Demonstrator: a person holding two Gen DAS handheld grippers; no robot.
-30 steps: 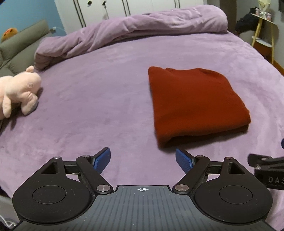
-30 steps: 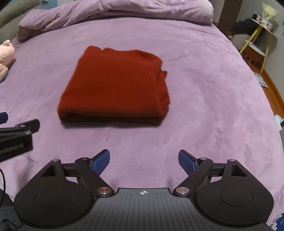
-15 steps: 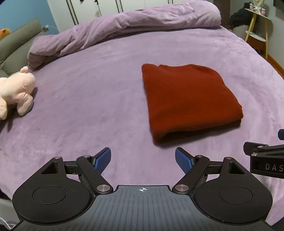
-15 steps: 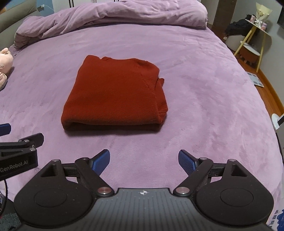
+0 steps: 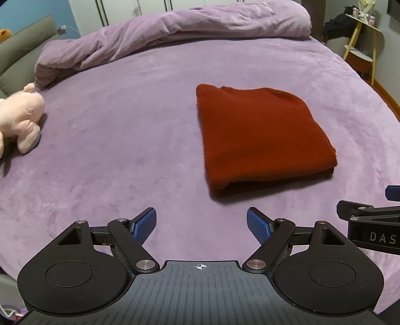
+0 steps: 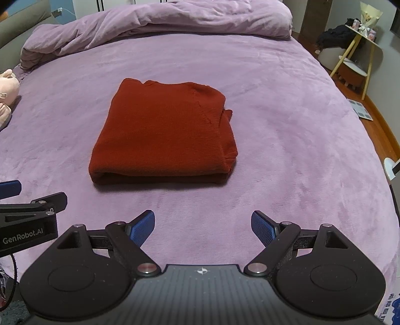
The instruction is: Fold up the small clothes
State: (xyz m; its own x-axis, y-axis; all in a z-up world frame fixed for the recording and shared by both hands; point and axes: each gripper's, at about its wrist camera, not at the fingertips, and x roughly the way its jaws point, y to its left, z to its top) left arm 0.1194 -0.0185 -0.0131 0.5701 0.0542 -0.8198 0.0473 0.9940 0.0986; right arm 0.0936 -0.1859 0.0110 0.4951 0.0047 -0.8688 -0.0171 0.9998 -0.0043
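A dark red knitted garment (image 5: 262,140) (image 6: 165,135) lies folded into a thick rectangle on the purple bedspread (image 5: 125,150). My left gripper (image 5: 201,226) hangs open above the bed, short of the garment's near left corner, with nothing between its blue pads. My right gripper (image 6: 202,227) is open too, a little back from the garment's near edge and touching nothing. Each gripper shows at the edge of the other's view: the right one (image 5: 370,225) in the left wrist view, the left one (image 6: 30,215) in the right wrist view.
A rolled purple duvet (image 6: 155,22) lies along the far side of the bed. A pink plush toy (image 5: 20,120) rests at the left, near a grey-green cushion (image 5: 22,42). A yellow-legged side table (image 6: 360,50) and wooden floor are at the right.
Both views have tilted up a little, so the garment sits lower and farther in the pictures. The garment itself has not moved and both grippers stay open.
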